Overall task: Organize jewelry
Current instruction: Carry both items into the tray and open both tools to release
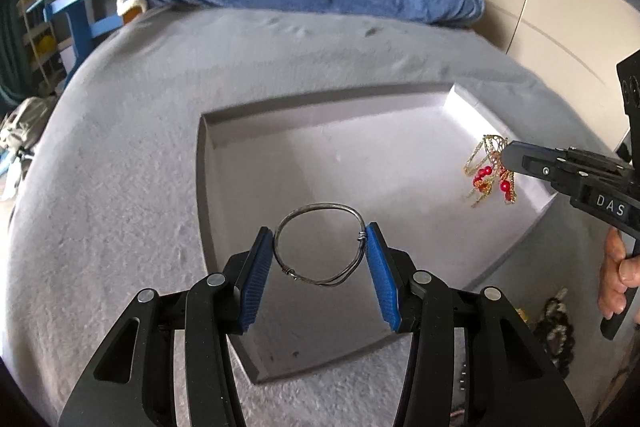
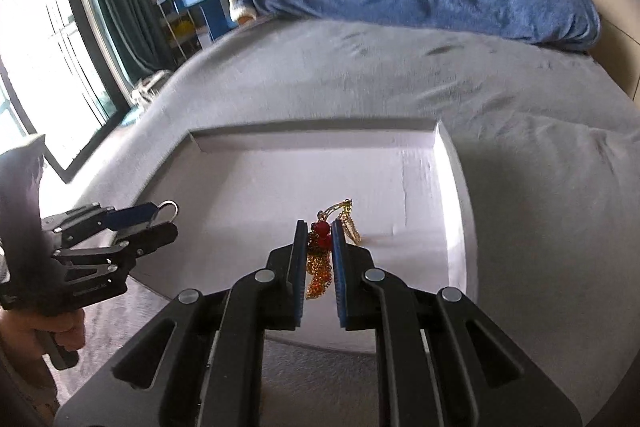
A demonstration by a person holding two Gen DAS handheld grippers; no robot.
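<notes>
While both grippers hang over the shallow white tray [image 1: 224,147] on the grey bed cover [image 1: 120,167], each one has a piece of jewelry in it, so the sorting looks only partly done.

The left gripper [image 1: 320,247] has its blue pads [image 1: 378,267] partly apart, and they squeeze a thin silver wire bangle [image 1: 318,245] from both sides. The bangle is up in the air above the near part of the tray, not lying on it.

The right gripper [image 2: 318,259] has its jaws almost together, clamped on a gold chain piece with red beads [image 2: 320,251]. Some of the gold chain hangs down loose below the pads. In the left wrist view this piece [image 1: 490,173] sits over the right side of the tray, close to the tray's right wall, and I cannot tell if its low end touches the tray floor.

Inside the tray I can see nothing lying down yet. So I think nothing has been put away for sure, and both pieces have to be set down in the tray and let go.

Just past the near right corner of the tray, on the bed cover, there is a dark beaded thing [image 1: 554,331]. It looks like more jewelry that may need to go in too, but it is too blurry to be sure.
</notes>
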